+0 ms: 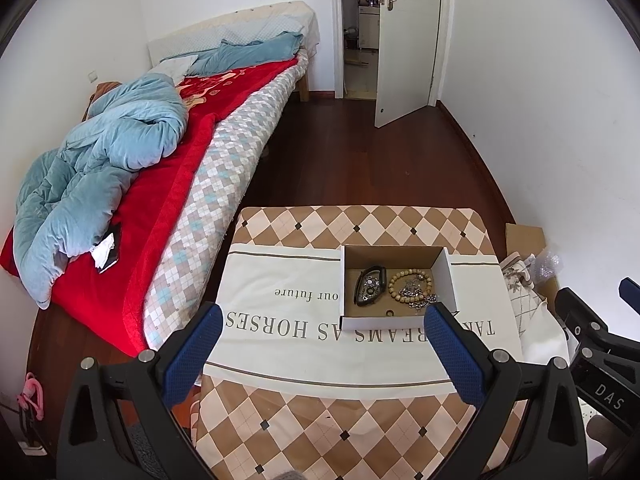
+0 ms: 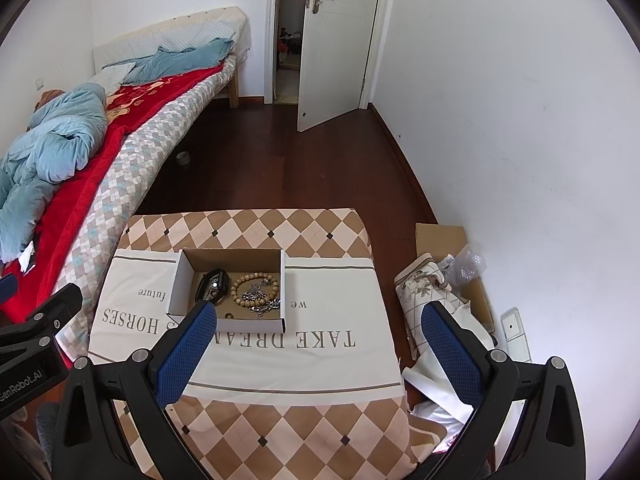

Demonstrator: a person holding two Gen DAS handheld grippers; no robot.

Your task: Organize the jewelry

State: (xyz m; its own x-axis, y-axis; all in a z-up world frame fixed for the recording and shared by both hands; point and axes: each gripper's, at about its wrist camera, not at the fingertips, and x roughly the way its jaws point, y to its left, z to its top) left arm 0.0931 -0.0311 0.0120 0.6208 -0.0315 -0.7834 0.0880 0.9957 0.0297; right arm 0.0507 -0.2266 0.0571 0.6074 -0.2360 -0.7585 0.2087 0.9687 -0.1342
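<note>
A shallow open cardboard box (image 1: 447, 280) (image 2: 176, 284) sits on a white printed cloth (image 1: 280, 276) (image 2: 332, 292) over the checkered table. Inside lie a black watch (image 1: 370, 285) (image 2: 212, 283), a wooden bead bracelet (image 1: 412, 288) (image 2: 254, 289) and a silver chain (image 1: 418, 298) (image 2: 264, 304). My left gripper (image 1: 324, 316) is open and empty, held above the table just in front of the box. My right gripper (image 2: 320, 316) is open and empty, also near the box's front right. The right gripper's body shows at the left view's right edge (image 1: 592, 344).
A bed with a red blanket and blue quilt (image 1: 104, 160) (image 2: 52, 140) runs along the left. A phone (image 1: 108, 252) lies on it. A cardboard box with bubble wrap and folded cloth (image 2: 452, 280) sits on the floor to the table's right, by the white wall. A door (image 2: 336, 40) stands ajar at the back.
</note>
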